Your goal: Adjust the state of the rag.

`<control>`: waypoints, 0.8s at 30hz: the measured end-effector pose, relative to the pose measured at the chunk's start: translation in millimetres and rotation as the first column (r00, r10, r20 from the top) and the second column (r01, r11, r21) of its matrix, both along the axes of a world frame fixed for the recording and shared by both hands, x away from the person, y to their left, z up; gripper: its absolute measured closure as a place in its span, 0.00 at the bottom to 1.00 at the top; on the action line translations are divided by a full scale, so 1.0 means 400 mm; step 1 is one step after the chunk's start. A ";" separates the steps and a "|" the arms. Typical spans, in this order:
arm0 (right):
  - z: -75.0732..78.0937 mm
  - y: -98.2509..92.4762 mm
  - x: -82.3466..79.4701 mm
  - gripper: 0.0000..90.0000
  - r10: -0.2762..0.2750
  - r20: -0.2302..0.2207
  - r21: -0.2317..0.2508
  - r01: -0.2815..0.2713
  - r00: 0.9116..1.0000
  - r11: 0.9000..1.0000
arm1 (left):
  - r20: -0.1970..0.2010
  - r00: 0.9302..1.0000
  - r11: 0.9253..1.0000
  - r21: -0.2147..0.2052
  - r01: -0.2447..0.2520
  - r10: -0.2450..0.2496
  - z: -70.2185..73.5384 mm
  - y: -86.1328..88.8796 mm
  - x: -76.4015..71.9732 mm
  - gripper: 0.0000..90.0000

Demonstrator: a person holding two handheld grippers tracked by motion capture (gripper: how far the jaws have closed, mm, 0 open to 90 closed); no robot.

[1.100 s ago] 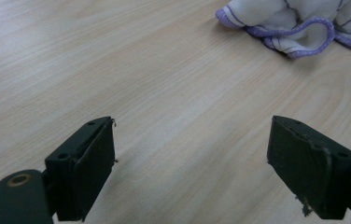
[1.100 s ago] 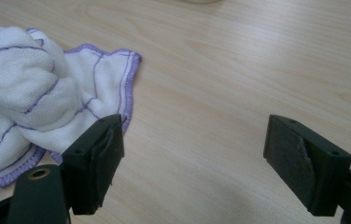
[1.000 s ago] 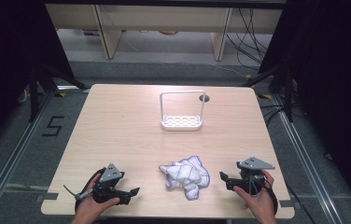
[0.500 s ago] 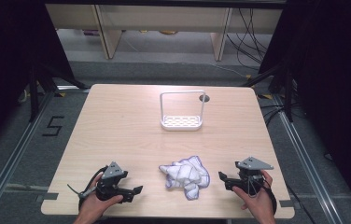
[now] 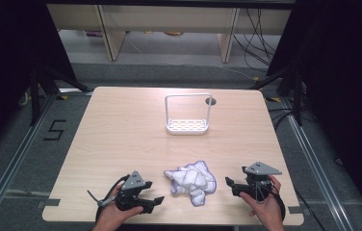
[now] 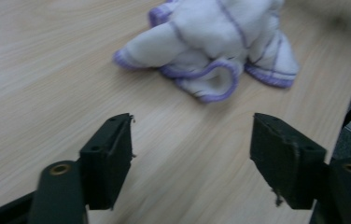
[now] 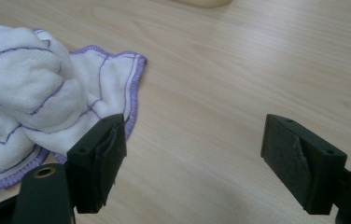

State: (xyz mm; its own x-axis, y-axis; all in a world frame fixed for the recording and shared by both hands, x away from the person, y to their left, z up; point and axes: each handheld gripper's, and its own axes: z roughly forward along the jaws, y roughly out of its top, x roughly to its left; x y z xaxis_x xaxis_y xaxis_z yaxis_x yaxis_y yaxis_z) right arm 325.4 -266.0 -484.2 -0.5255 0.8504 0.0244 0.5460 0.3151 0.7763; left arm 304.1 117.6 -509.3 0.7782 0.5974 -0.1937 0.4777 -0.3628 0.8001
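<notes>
A crumpled white cloth with purple stripes and hem [image 5: 191, 180] lies near the table's front edge, between my two grippers. My left gripper [image 5: 156, 203] sits low at the cloth's left and points at it. In the left gripper view the cloth [image 6: 211, 42] lies just beyond that gripper [image 6: 192, 123]. Its jaws have just been closing a little, stand apart, and only bare wood is between them. My right gripper [image 5: 231, 186] is at the cloth's right, open. In the right gripper view the cloth [image 7: 29, 84] lies beside and behind the left jaw of this gripper [image 7: 194, 123].
A white wire rack with a perforated base [image 5: 187, 115] stands at the back middle of the wooden table [image 5: 121, 130]. A small round hole [image 5: 211, 101] is behind it. The table's front edge is right under both hands.
My left gripper has slid to the right, closer to the cloth. The right gripper and the cloth have stayed where they were.
</notes>
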 end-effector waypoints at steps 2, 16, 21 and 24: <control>0.000 0.000 0.001 0.26 0.005 0.006 0.004 -0.005 1.000 1.000 | 0.019 1.000 1.000 0.008 0.012 -0.012 0.005 -0.030 -0.004 0.39; -0.004 0.007 0.004 0.26 0.037 -0.024 0.032 -0.036 0.999 0.999 | 0.115 0.992 0.992 0.124 0.034 -0.048 -0.002 -0.129 0.026 0.76; -0.004 0.007 0.006 0.26 0.052 -0.020 0.031 -0.051 0.998 0.998 | 0.151 0.987 0.991 0.130 0.042 -0.062 0.005 -0.119 0.044 0.94; -0.001 0.009 0.003 0.26 0.031 -0.024 0.037 -0.030 0.999 0.999 | 0.150 0.987 0.991 0.124 0.044 -0.062 0.017 -0.107 0.045 0.94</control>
